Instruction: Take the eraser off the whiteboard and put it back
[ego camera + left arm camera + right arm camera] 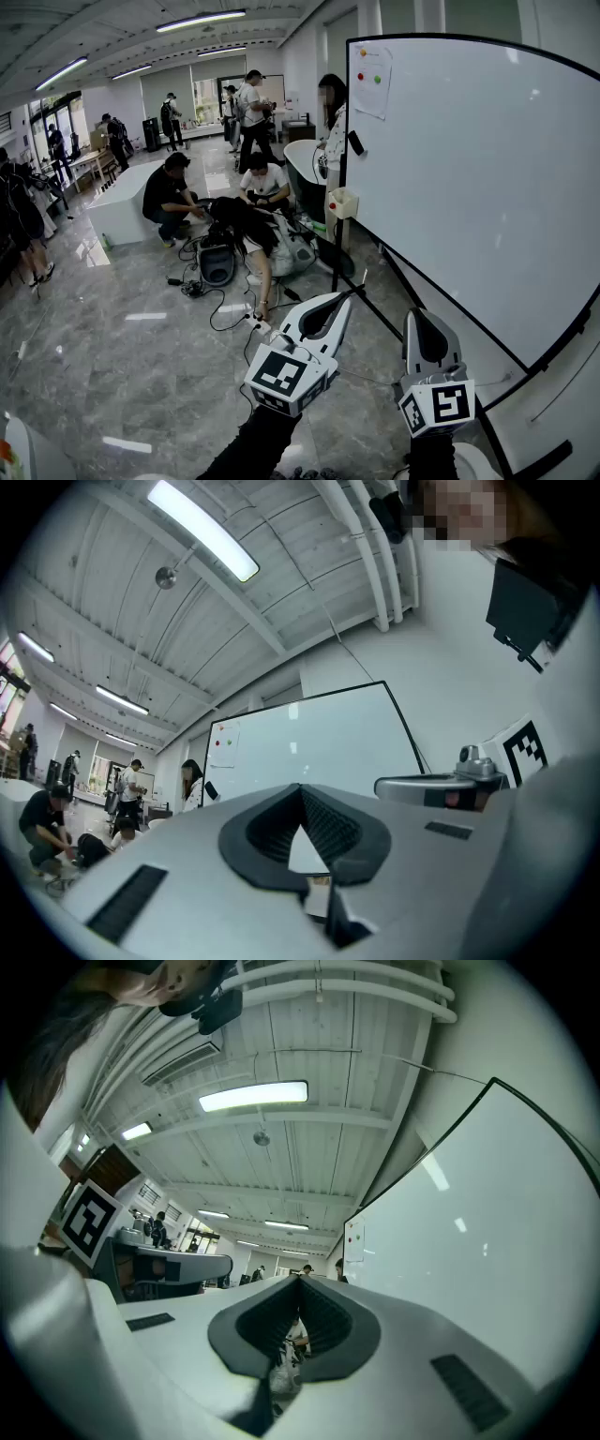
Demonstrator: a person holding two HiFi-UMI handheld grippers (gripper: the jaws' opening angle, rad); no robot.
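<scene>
Two grippers up, side by side. Left gripper (343,302): jaws together, nothing between them. Eraser (355,142): dark, on the whiteboard (487,187) near its left edge, well ahead of and above the left gripper's tips, untouched. Right gripper (420,317): jaws together, empty, board ahead to its right.
</scene>
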